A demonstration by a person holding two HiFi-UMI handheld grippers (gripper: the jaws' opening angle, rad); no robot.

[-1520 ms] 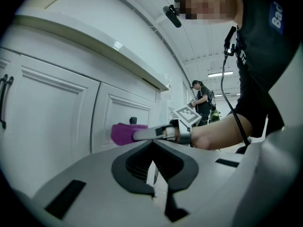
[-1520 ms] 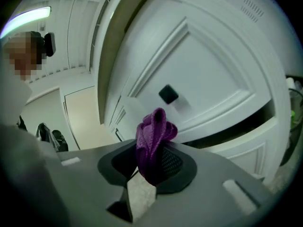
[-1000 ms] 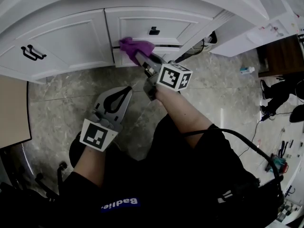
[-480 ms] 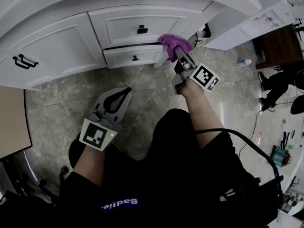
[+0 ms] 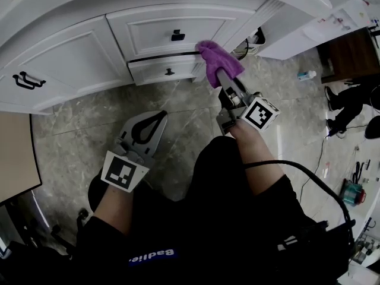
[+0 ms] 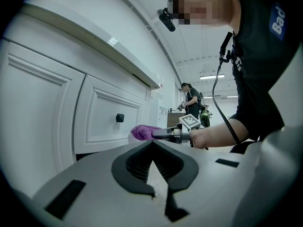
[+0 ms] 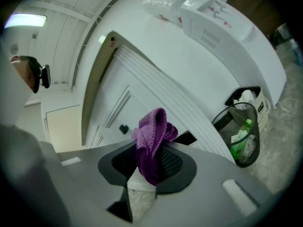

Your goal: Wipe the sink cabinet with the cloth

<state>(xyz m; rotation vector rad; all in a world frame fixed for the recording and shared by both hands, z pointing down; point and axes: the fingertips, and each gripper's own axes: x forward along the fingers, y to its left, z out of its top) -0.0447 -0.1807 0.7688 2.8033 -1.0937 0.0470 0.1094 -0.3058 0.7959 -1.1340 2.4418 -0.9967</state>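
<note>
Cloth (image 5: 217, 59): we hold it clamped in our right gripper (image 5: 221, 76), at the cabinet's (image 5: 71, 58) right drawer edge.
Left gripper (image 5: 159, 115): jaws together, empty, below the cabinet.

You wear a black short-sleeved top (image 5: 237, 230) with blue-and-white lettering (image 5: 151, 255) on the chest. A thin black cable (image 5: 279, 162) curves away from your right side. A small black camera (image 6: 165, 19) is mounted at your head. Your left tongs (image 5: 159, 115) and right tongs (image 5: 221, 77) are grey shells with black ribbed pads inside. Each carries a white cube printed with black square markers, the left cube (image 5: 124, 172) and the right cube (image 5: 261, 113).
</note>
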